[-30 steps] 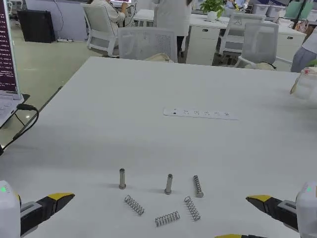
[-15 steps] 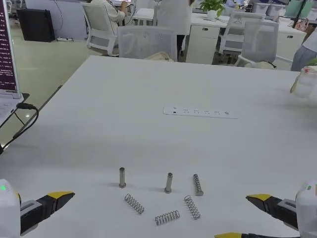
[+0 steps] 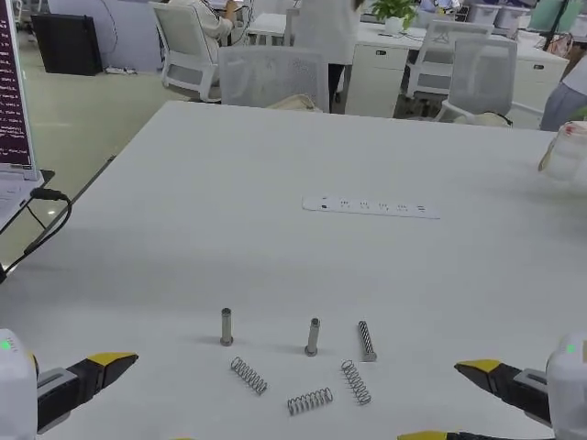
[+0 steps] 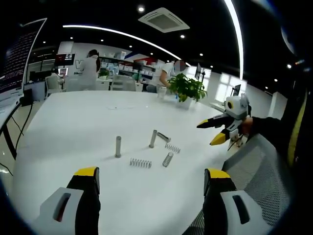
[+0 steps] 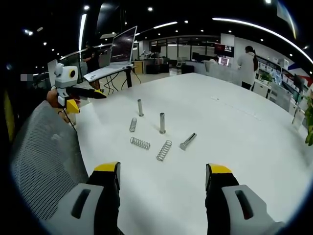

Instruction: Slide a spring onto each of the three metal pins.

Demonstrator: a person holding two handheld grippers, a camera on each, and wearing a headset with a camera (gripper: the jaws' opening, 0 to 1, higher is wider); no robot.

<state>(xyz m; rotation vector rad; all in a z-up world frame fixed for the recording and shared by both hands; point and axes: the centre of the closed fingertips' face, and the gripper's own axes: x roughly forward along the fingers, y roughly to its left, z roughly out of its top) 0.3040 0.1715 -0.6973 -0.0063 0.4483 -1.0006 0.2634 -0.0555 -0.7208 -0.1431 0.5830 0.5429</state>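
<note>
Both tongs are empty with jaws spread wide, the left tongs [image 4: 152,172] and right tongs [image 5: 163,168] flanking the work, likely poised for a first pick. Between them, ahead of both tips, are three pins [image 3: 227,327]. Two stand on their heads, shafts up so a spring could drop over. The third pin [image 3: 367,342], nearest the right tongs, lies flat and probably needs holding. Three springs [image 3: 309,402] lie loose on the table [image 3: 275,183], just nearer the tongs than the pins, none threaded yet.
</note>
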